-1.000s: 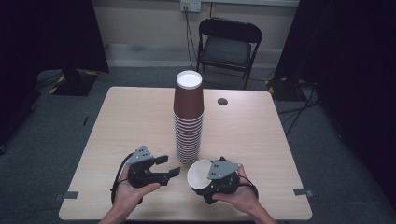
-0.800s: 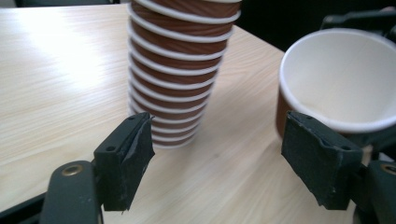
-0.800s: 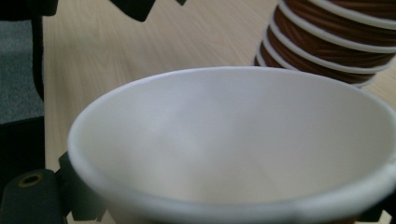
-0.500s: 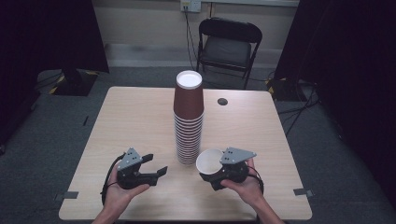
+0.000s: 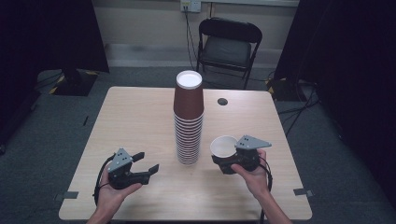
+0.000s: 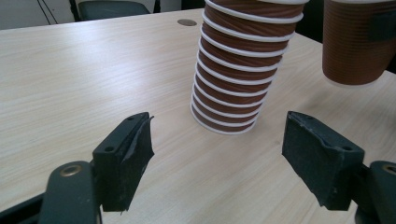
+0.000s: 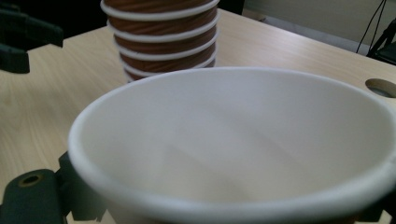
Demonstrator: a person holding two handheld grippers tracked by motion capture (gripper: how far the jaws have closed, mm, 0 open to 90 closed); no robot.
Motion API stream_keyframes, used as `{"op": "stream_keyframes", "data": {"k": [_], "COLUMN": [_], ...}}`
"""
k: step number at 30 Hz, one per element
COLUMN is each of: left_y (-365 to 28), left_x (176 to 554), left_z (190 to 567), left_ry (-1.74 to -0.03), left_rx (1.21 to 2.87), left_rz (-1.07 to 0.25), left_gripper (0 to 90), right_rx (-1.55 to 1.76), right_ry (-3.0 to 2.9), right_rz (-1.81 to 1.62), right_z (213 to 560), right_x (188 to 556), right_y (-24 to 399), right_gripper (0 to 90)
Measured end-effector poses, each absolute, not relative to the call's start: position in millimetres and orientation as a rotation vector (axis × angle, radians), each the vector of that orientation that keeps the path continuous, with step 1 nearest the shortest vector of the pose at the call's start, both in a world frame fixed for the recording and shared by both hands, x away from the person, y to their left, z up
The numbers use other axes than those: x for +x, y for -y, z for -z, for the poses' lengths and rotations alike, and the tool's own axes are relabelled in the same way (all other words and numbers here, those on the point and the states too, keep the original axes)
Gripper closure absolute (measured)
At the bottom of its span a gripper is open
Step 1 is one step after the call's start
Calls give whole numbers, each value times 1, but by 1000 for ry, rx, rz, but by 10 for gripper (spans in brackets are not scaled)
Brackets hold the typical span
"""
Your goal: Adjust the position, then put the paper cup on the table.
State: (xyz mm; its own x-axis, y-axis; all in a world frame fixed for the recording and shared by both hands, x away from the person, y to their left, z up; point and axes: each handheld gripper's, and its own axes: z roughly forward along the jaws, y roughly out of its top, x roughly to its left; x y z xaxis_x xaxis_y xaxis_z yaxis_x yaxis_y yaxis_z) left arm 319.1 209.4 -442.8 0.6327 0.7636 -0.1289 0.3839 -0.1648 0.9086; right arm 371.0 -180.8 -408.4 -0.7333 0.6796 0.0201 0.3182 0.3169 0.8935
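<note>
High view: my right gripper (image 5: 229, 161) clasps a single brown paper cup (image 5: 223, 147) at four o'clock from the tall brown cup stack (image 5: 188, 119) on the wooden bench (image 5: 140, 116). Light, crushable; hold its wall gently. My left gripper (image 5: 145, 162) gapes, holding nothing.

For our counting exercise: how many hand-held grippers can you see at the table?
2: the left hand-held gripper near the table's front left, jaws open; the right hand-held gripper right of the cup stack, gripping a single cup.

A black folding chair (image 5: 228, 44) stands behind the wooden worktop (image 5: 135, 116). A wall socket (image 5: 190, 5) is above it, cables hanging down.
</note>
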Motion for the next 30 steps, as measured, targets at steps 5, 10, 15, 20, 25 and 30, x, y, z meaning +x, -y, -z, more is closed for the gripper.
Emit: {"op": "stream_keyframes", "data": {"k": [5,10,15,20,25,30], "left_y": [-210,-211,-214,-216,-216,-216], "left_x": [320,322,322,322,324,327], "left_z": [444,448,447,446,447,449], "left_ry": [-934,-930,-951,-983,-987,-996], "left_rx": [1782,1797,1781,1767,1767,1775], "left_rz": [-439,-421,-426,-433,-430,-427], "left_gripper": [242,241,207,175,165,171], "right_rx": [902,938,992,1036,1084,1110], "right_ry": [-2184,-2144,-2107,-2082,-2034,-2034], "right_rz": [-1378,-1376,-1367,-1366,-1381,-1376], "right_z": [397,390,391,392,392,395], "right_x": [385,400,415,428,442,459], "right_y": [184,189,195,201,206,202], "right_gripper": [104,104,104,102,100,96]}}
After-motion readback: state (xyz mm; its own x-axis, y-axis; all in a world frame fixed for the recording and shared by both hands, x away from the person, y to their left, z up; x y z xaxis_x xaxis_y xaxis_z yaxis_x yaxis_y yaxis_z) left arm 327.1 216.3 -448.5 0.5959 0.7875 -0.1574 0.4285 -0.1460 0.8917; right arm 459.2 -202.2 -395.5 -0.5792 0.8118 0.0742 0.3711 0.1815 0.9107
